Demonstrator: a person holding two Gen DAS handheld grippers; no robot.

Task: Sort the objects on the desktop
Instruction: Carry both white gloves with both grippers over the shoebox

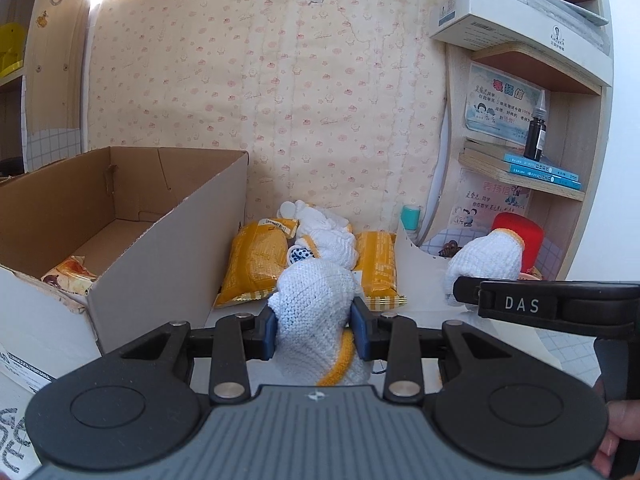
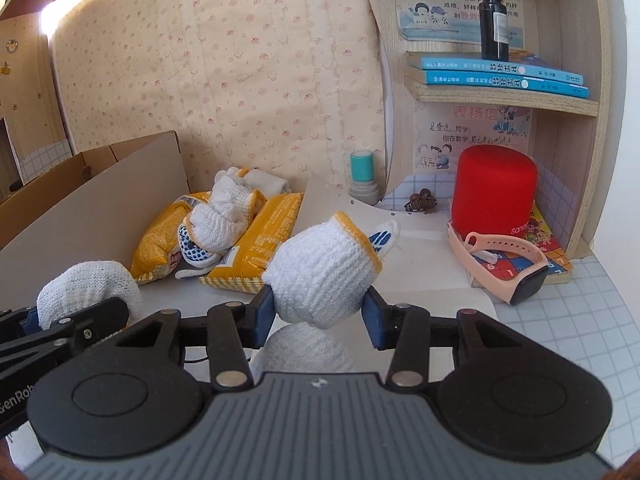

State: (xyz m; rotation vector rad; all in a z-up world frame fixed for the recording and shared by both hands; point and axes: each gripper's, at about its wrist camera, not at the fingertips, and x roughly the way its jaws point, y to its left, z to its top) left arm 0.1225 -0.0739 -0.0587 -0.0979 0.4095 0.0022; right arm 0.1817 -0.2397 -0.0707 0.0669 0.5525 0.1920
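Note:
My left gripper (image 1: 315,330) is shut on a white knitted glove (image 1: 316,300) with a yellow cuff, held just above the desk. In the right wrist view my right gripper (image 2: 319,316) has its blue pads pressed on a second white glove (image 2: 324,272), yellow cuff pointing away. More white gloves (image 2: 224,216) lie piled on two yellow snack packs (image 2: 256,248) against the wall. The open cardboard box (image 1: 168,248) stands to the left with a snack packet (image 1: 70,274) inside.
A sheet of paper (image 2: 420,248) lies under the right glove. On the right are a red cylinder (image 2: 494,188), a pink smartwatch (image 2: 516,264), a brown hair clip (image 2: 420,202) and a teal stamp (image 2: 362,178). Above, a shelf carries blue books (image 2: 500,74) and a dark bottle (image 2: 494,20).

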